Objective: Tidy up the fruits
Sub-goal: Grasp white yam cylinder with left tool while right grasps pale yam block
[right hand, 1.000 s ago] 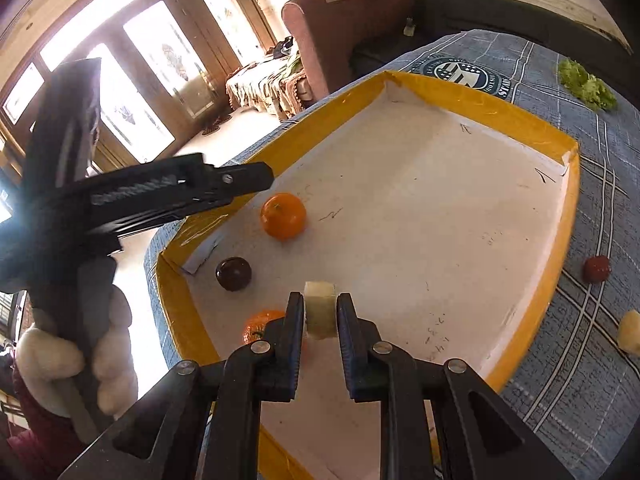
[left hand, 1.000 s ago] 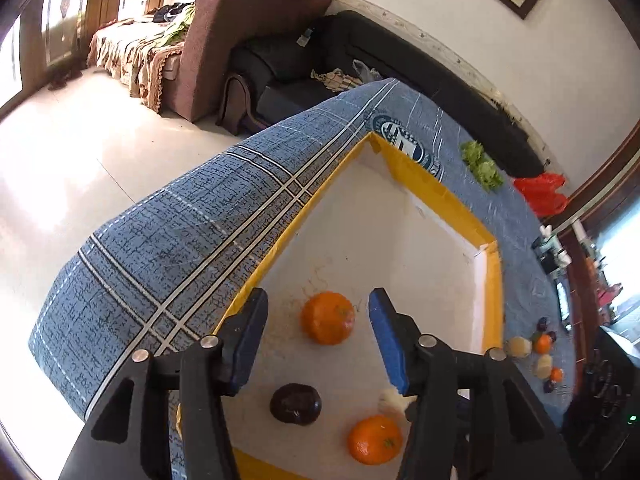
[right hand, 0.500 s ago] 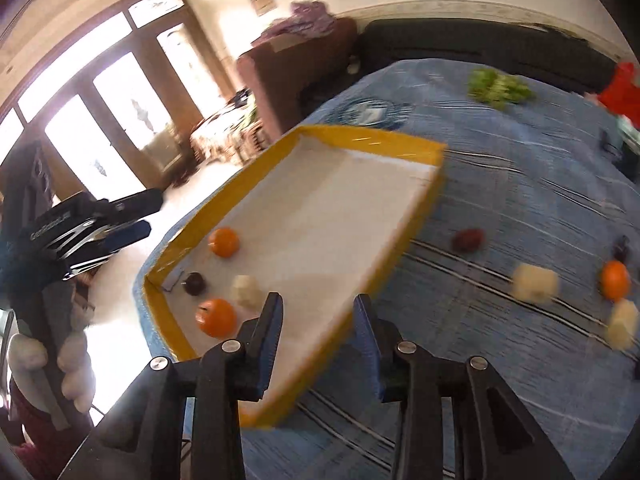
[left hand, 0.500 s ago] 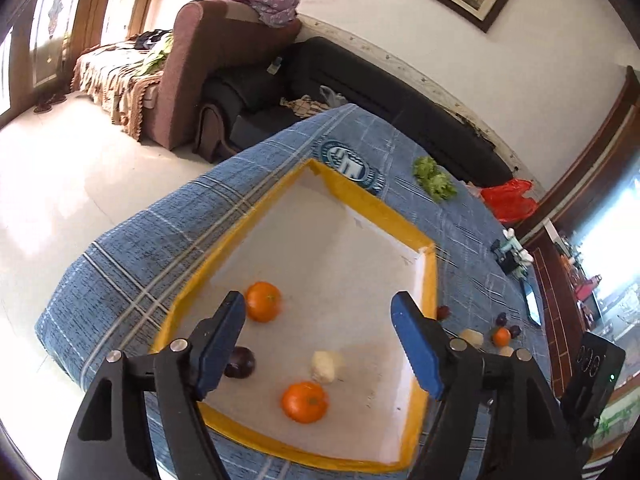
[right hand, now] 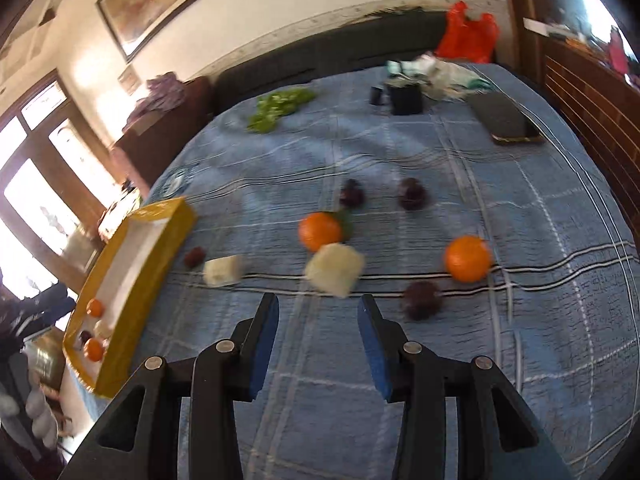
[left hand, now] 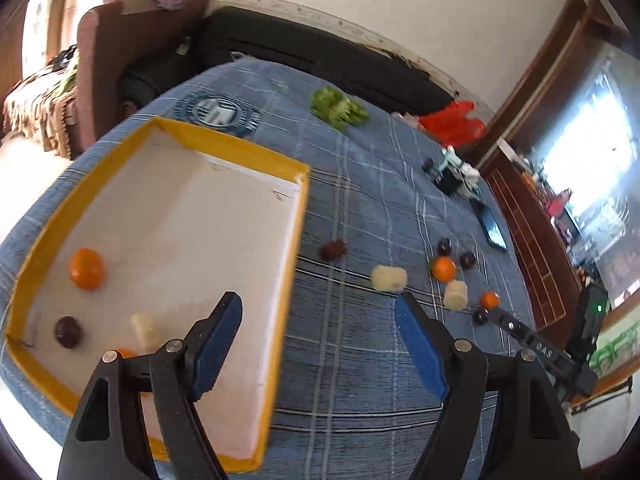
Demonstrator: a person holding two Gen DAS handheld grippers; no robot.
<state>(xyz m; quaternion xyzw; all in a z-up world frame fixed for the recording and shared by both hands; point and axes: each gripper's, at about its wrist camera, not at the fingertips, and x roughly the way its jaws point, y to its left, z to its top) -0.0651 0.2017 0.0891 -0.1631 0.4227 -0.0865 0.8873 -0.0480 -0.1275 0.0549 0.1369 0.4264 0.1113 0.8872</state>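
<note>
- The right gripper [right hand: 318,344] hangs empty over the blue plaid tabletop [right hand: 520,352], its fingers [right hand: 264,340] apart and opening, nothing between them.
- The nearest pale fruit chunk [right hand: 335,269] lies just beyond the fingertips at 12 o'clock, touching an orange [right hand: 320,231] behind it.
- To take it cleanly, I would line the gap up with the chunk, come in low from the near side, and close on its flat sides so the orange is not nudged away.
- The left gripper [left hand: 320,340] is also empty, fingers wide and opening, above the tray's right edge.
- The left view alone shows the inside of the yellow-rimmed tray [left hand: 298,208] clearly: an orange, a dark plum and a pale chunk at 9 o'clock.
- The right view alone shows the loose fruit plainly, including a second orange [right hand: 467,259] at 2 o'clock and a dark plum [right hand: 422,300] just right of the fingers.
</note>
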